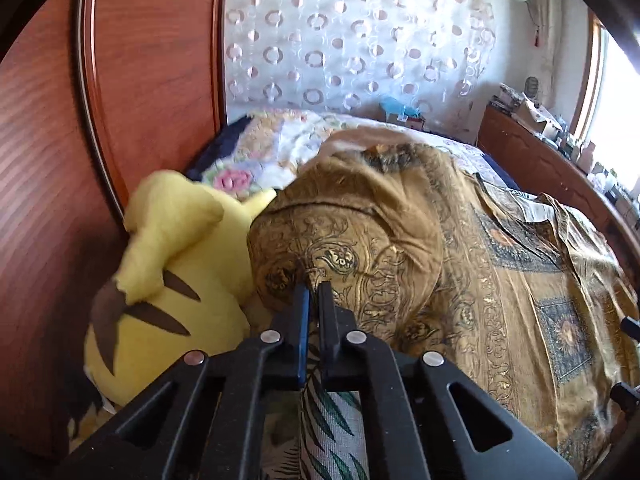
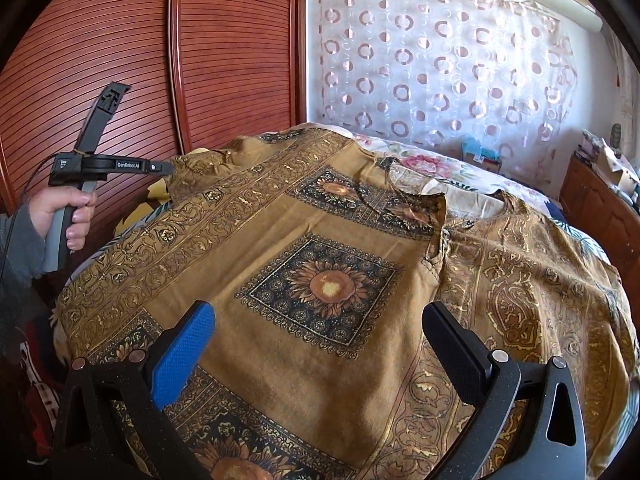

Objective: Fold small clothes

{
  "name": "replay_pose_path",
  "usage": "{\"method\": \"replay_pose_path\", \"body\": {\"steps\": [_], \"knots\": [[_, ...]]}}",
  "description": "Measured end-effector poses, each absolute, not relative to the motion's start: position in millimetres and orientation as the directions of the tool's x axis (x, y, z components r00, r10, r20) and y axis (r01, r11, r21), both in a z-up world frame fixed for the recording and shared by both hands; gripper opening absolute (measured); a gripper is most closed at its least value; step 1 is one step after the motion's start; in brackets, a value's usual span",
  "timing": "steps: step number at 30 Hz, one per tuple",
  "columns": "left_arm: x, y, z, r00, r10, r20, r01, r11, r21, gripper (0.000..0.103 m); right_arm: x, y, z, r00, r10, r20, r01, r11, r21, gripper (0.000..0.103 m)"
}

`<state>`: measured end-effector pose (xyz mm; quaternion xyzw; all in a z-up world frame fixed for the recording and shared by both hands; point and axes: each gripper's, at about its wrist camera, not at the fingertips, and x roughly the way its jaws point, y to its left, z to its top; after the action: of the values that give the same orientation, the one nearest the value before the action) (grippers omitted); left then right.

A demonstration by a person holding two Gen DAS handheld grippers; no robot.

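A brown-gold patterned shirt (image 2: 320, 280) with dark sunflower squares lies spread on the bed. In the left wrist view my left gripper (image 1: 314, 286) is shut on the shirt's left sleeve edge (image 1: 344, 248) and lifts it into a bunched hump. The left gripper also shows in the right wrist view (image 2: 166, 167) at the shirt's far left corner, held by a hand. My right gripper (image 2: 320, 320) is open and empty, hovering above the shirt's lower middle, blue pad (image 2: 180, 356) on the left.
A yellow plush toy (image 1: 168, 280) lies left of the shirt against the red-brown wooden wardrobe (image 2: 120, 60). A floral quilt (image 1: 272, 148) lies behind. A wooden bed frame (image 1: 540, 160) and a cluttered sill are at the right. A leaf-print sheet (image 1: 332, 420) is below the left gripper.
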<state>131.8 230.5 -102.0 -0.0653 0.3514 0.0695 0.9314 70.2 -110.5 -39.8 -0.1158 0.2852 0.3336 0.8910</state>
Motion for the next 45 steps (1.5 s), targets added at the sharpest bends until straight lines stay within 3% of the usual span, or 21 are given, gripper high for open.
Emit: {"method": "replay_pose_path", "body": {"steps": [4, 10, 18, 19, 20, 22, 25, 32, 42, 45], "knots": [[128, 209, -73, 0.792, 0.092, -0.603, -0.135, 0.991, -0.026, 0.004, 71, -110, -41, 0.62, 0.527, -0.581, -0.656, 0.754, -0.017, 0.103], [139, 160, -32, 0.83, -0.008, -0.557, 0.0, 1.0, -0.015, 0.004, 71, -123, -35, 0.65, 0.514, -0.56, -0.637, 0.771, -0.031, 0.103], [129, 94, -34, 0.794, -0.155, -0.587, 0.172, 0.985, -0.028, 0.007, 73, -147, -31, 0.68, 0.493, -0.543, -0.584, 0.812, 0.005, 0.103], [126, 91, -34, 0.79, -0.173, -0.588, 0.186, 0.982, -0.038, 0.011, 73, -148, -34, 0.679, 0.491, -0.546, -0.58, 0.814, 0.011, 0.103], [123, 91, -34, 0.791, -0.18, -0.585, 0.189, 0.981, -0.045, 0.027, 74, -148, -34, 0.676, 0.49, -0.55, -0.579, 0.815, 0.015, 0.103], [115, 93, -32, 0.805, -0.173, -0.568, 0.176, 0.983, -0.05, 0.048, 72, -146, -38, 0.672, 0.488, -0.558, -0.577, 0.817, 0.02, 0.103], [111, 107, -30, 0.814, -0.158, -0.558, 0.152, 0.987, -0.058, 0.072, 69, -140, -40, 0.661, 0.494, -0.565, -0.581, 0.813, 0.031, 0.103], [135, 149, -63, 0.768, -0.026, -0.64, -0.007, 0.999, -0.048, 0.073, 67, -142, -38, 0.637, 0.524, -0.565, -0.608, 0.792, 0.049, 0.103], [173, 181, -107, 0.708, 0.047, -0.705, -0.131, 0.989, -0.066, 0.073, 78, -141, -41, 0.617, 0.523, -0.588, -0.623, 0.781, 0.04, 0.103], [180, 186, -108, 0.703, 0.012, -0.712, -0.128, 0.986, -0.111, 0.057, 76, -141, -40, 0.623, 0.523, -0.583, -0.624, 0.78, 0.033, 0.103]]}}
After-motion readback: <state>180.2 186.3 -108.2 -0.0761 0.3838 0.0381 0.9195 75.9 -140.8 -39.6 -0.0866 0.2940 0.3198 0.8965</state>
